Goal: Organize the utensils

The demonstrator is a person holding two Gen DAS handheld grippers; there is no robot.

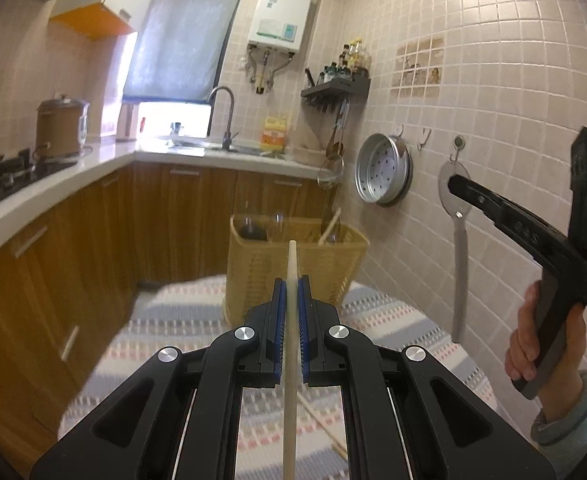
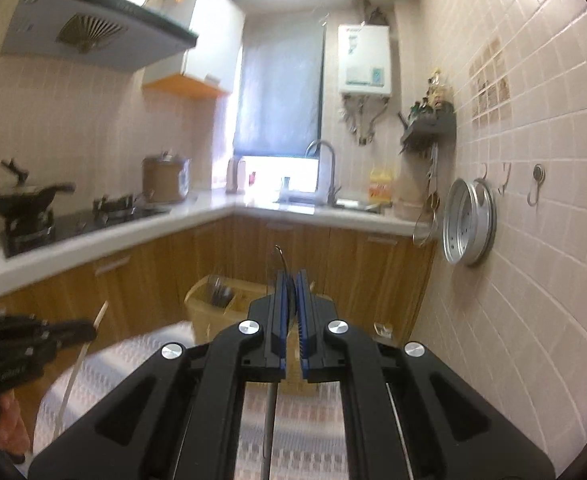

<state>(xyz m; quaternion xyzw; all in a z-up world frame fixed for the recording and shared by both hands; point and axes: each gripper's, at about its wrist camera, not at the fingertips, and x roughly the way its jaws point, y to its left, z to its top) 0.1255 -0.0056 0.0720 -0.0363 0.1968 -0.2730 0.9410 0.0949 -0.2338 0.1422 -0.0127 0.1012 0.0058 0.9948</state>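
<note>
Pads of my left gripper (image 1: pixel 292 280) are clamping a pale chopstick (image 1: pixel 291 344), which is running straight up between them with its tip poking above the jaws. My right gripper (image 2: pixel 292 280) is pinching a thin metal utensil (image 2: pixel 270 420); I'm seeing its grey handle below the jaws and a wire loop above, but I cannot tell what kind it is. Both are hanging above the striped cloth (image 1: pixel 165 332), short of the yellow basket (image 1: pixel 293 264), which is already holding a few utensils. More sticks (image 1: pixel 321 420) are lying on the cloth below my left gripper.

I'm judging the step as carrying both pieces to the basket. To do it well, I'm thinking of keeping each piece upright, lining its lower end over the matching compartment, lowering until it is inside the rim, then parting the jaws one gripper at a time so the arms are not crowding each other.
</note>
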